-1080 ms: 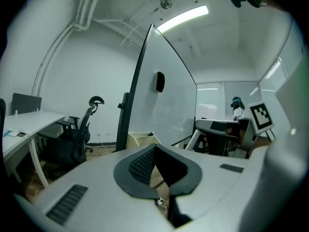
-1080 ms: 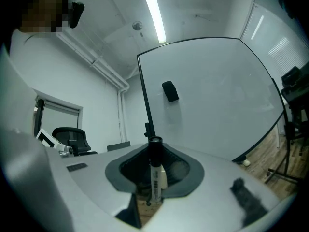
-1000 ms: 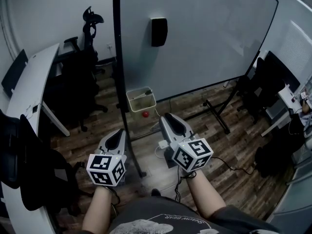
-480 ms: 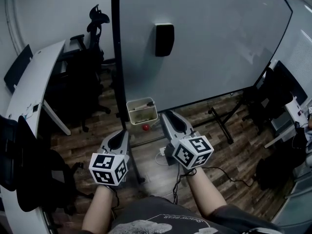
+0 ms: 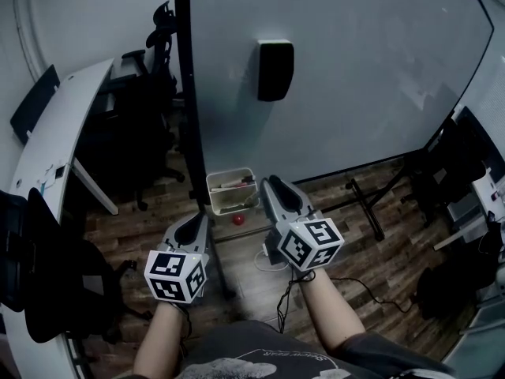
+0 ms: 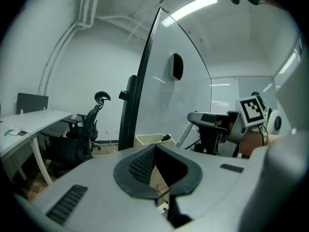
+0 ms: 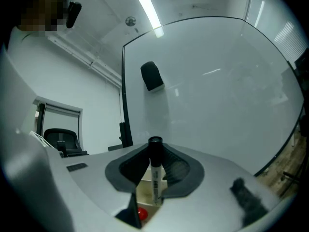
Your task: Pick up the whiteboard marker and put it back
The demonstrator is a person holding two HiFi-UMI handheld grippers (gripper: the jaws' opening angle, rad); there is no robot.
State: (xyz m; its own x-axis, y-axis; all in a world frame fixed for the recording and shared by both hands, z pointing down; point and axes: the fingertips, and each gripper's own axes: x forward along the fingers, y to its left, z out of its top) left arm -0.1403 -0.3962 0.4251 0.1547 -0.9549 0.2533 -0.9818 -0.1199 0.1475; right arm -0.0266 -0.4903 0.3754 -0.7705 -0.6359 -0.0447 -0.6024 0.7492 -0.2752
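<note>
The right gripper is clamped on the whiteboard marker. In the right gripper view the marker stands upright between the ribbed pads, its black cap pointing away from the camera. The left gripper carries nothing. In the left gripper view its jaws meet at the tips, with only floor and bin showing through the gap behind them.

Over the last second the whole scene has slid toward the person. The small cream bin at the foot of the board, well ahead of the grippers a second ago, now sits just past the right gripper's tip. A red ball lies on the floor just beside it. The whiteboard and the black eraser stuck on it now loom larger. Both grippers have kept their pose, side by side.

That reads as a walk-up with the marker already picked up. What seems left is lowering it into the bin, which already holds pen-like items, and letting go. A white desk with dark office chairs stands to the far left.
</note>
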